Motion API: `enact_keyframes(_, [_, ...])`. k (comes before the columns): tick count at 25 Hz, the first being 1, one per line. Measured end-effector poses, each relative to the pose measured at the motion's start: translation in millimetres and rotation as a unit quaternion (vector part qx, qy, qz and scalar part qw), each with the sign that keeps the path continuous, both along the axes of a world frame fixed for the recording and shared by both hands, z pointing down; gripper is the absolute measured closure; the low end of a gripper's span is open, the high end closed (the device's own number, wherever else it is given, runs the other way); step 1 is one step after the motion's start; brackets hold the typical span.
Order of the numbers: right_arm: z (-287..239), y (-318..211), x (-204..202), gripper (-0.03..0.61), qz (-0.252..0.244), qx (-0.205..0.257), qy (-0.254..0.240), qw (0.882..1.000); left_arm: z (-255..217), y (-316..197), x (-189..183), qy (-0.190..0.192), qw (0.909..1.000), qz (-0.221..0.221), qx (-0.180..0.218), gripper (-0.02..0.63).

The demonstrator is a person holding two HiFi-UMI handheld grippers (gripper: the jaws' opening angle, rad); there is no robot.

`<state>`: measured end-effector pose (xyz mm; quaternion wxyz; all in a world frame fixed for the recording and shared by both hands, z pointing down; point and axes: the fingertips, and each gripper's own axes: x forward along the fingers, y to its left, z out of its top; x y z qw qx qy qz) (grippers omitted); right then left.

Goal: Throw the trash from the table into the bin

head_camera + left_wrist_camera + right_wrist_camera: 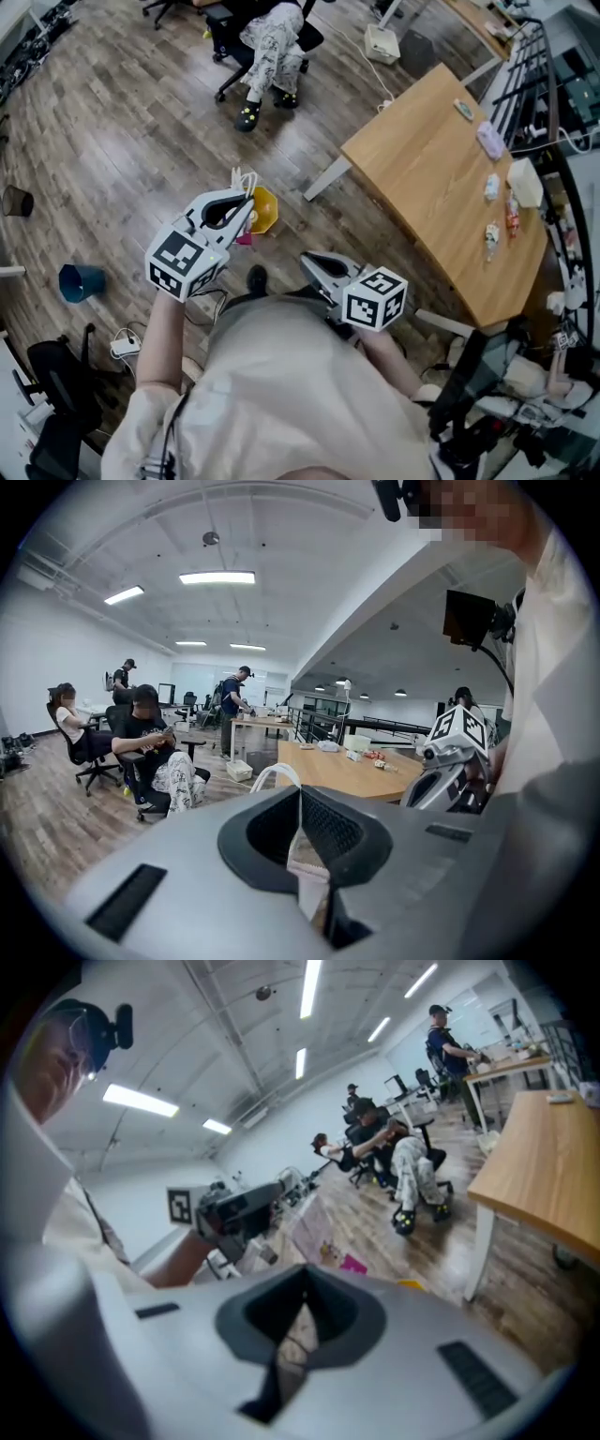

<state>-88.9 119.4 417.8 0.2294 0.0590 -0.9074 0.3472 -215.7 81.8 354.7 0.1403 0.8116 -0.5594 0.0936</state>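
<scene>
Left tongs (247, 202) clamp a clear bag of trash (265, 212), right tongs (311, 262) are fully closed; transport step likely: next, reach blue bin (81, 281) at 9 o'clock, then release.

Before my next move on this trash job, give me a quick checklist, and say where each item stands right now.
1. Left gripper holding the yellow bag: ok, jaws shut on its top edge.
2. Right gripper free for a pick: cannot tell, jaws shut, nothing clearly between them.
3. Blue bin in sight: ok, on the floor at the left.
4. Table cleared: not ok, small wrappers lie on it.
5. Grippers at the table: not ok, both over the floor.
</scene>
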Motion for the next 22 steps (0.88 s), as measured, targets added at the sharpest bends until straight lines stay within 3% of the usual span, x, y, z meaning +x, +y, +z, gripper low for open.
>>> enact_keyframes(8, [10, -14, -5, 0.574, 0.012, -0.03, 0.016, 0.999, 39, -21, -17, 0.019, 0.9987, -0.008, -0.046, 0.588])
enact_keyframes(14, [20, -64, 1, 0.574, 0.045, -0.082, -0.006, 0.996, 88, -74, -14, -0.016, 0.9933, -0.005, -0.114, 0.588])
enact_keyframes(22, [39, -102, 9, 0.574, 0.023, -0.095, -0.008, 0.995, 120, -94, -8, -0.02, 0.9871, -0.027, -0.156, 0.588])
